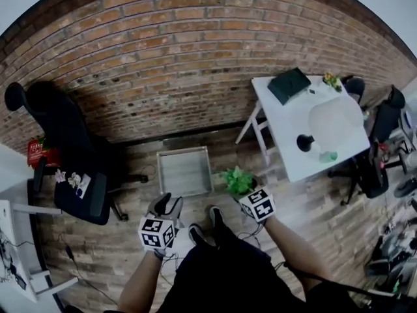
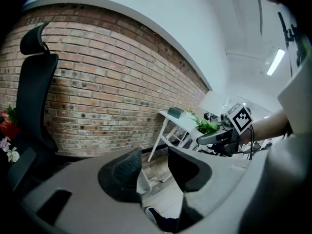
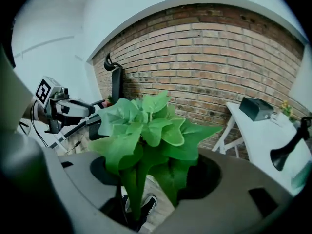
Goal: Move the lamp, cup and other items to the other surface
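Observation:
A green leafy plant (image 1: 238,178) rises from between the jaws of my right gripper (image 1: 246,193), which is shut on its stems; the leaves (image 3: 146,128) fill the right gripper view, hiding the right gripper (image 3: 151,182) pads. My left gripper (image 1: 165,206) hangs beside it over the wooden floor, its jaws apart with nothing between them, as the left gripper view (image 2: 155,165) shows. At the right stands a white table (image 1: 287,119) with a black lamp (image 1: 305,142), a dark box (image 1: 288,84), a small green cup (image 1: 329,156) and a little yellow-flowered plant (image 1: 332,80).
A grey tray (image 1: 184,170) lies on the floor ahead of my feet. A black office chair (image 1: 68,152) with small flowers on its seat stands at the left, by a white desk (image 1: 13,253). A brick wall (image 1: 169,57) runs behind. More chairs crowd the table's far right.

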`<state>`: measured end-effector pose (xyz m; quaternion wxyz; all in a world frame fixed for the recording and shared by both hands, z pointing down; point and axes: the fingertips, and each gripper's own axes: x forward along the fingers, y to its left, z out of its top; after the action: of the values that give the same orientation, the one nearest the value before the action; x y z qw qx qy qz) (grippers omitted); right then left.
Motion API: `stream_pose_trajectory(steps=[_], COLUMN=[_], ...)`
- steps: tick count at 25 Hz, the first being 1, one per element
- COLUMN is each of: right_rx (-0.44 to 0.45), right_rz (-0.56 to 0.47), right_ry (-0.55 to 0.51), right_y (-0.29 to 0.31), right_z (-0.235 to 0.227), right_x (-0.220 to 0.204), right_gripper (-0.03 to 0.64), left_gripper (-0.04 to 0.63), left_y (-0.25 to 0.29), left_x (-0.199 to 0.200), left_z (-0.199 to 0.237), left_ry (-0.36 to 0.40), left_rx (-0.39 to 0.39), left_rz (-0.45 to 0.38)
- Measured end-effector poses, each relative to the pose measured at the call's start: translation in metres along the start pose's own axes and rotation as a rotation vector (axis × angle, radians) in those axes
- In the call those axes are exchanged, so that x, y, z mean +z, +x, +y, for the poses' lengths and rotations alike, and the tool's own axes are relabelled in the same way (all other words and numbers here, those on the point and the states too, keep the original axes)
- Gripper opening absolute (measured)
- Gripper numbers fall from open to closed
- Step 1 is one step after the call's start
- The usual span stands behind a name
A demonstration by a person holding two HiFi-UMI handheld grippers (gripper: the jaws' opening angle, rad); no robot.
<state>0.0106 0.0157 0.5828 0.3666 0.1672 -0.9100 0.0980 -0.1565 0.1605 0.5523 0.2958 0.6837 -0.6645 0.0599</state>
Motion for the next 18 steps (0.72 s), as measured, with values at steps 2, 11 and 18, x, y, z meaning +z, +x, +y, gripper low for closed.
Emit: stream_pose_trajectory(steps=[2,11,18], right_rx=[-0.055,-0.239,-0.301], right_rz=[-0.005,-0.045,-0.011], right_ry=[0.041,0.159,0.208], right_y=[-0.017,-0.087,-0.128], right_z=[-0.013,-0.086,-0.163], right_x=[-0.011,-0.067,-0.107], right_gripper=[0.301,0.301,0.301], left_gripper=[0.166,0.166,0.166], left_y=[0.007,0.038,0.070], left_x=[-0.002,0.007,0.018], left_z=[-0.012,-0.079,-0.133], left_ry=[0.005,0.108,0.142], left_rx=[-0.043,-0.165,-0.161], left_rz=[0.002,0.036,0.046])
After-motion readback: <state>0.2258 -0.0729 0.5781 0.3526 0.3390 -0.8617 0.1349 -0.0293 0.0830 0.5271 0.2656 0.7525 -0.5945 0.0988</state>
